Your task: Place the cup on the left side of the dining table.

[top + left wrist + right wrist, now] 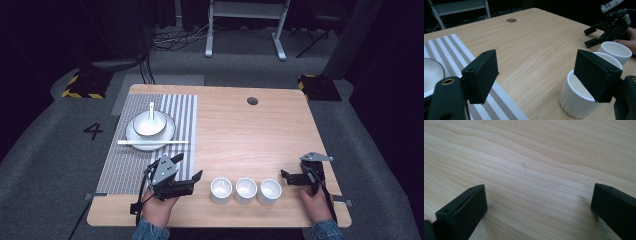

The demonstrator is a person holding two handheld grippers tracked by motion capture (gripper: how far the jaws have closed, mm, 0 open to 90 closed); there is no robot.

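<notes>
Cups — three white ones — stand in a row at the near edge of the desk (pixel 250 135), touching or nearly so: a left cup (pixel 221 190), a middle cup (pixel 246 190) and a right cup (pixel 269 191), all upright and empty as far as the high view tells.

The left gripper (pixel 189 172) hangs just left of the left cup, over the near right corner of a grey-and-white striped mat (pixel 145 160). Its jaws are spread wide and grasp nothing; in the left gripper view the left cup (pixel 576 100) sits partly behind the right-hand jaw, not between the two.

The right gripper (pixel 286 177) is just right of the right cup, low over bare wood, its jaws also released and apart with only wood grain between them. From the left gripper view it (pixel 592 36) shows just beyond the far cup (pixel 615 51).

On the far part of the mat rests a white plate (pixel 167 134) carrying a white bowl (pixel 147 125) with a white spoon (pixel 151 110) standing in it — a pair of white chopsticks (pixel 152 142) lies across the plate's near rim.

A round cable hole (pixel 252 101) marks the far side of the desk. The only readable writing is a dark "4" (pixel 93 131) on the grey floor, left of the desk.
</notes>
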